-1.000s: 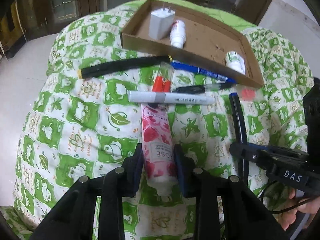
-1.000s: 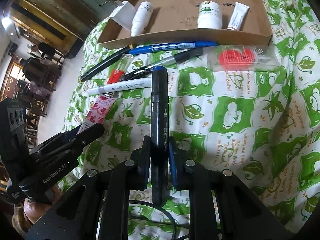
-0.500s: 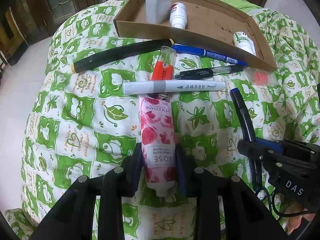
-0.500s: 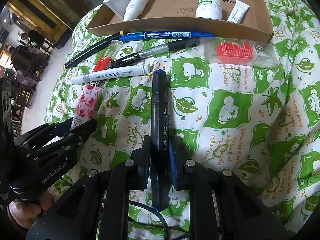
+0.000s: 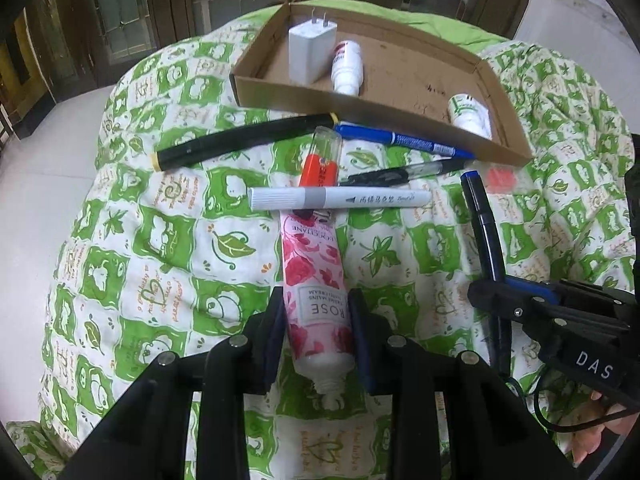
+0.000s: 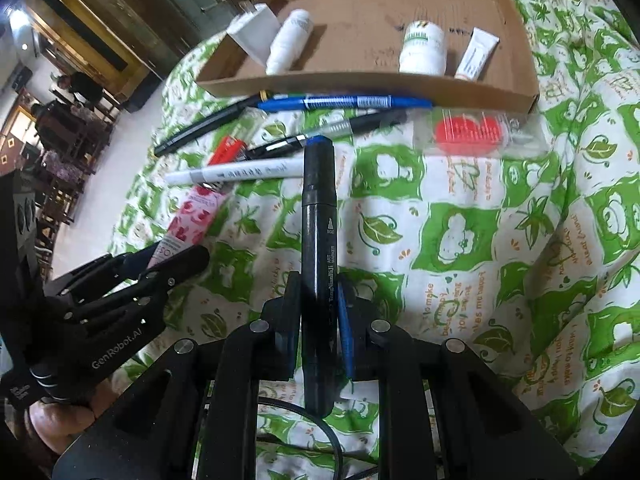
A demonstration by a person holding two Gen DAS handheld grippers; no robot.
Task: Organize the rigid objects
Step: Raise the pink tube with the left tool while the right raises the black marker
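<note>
Hand-cream tube (image 5: 316,280): soft, light; my left gripper (image 5: 316,336) clamps its crimped end. Art marker (image 6: 318,256): stiff, slick; right gripper (image 6: 318,320) pinches mid-barrel, nearly closed.

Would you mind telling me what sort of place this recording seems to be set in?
Probably a lived-in home or family shop: the worktop wears a green leaf-print quilted cloth, dark wooden glazed doors stand behind, and wooden furniture with people shows in a further room.
</note>
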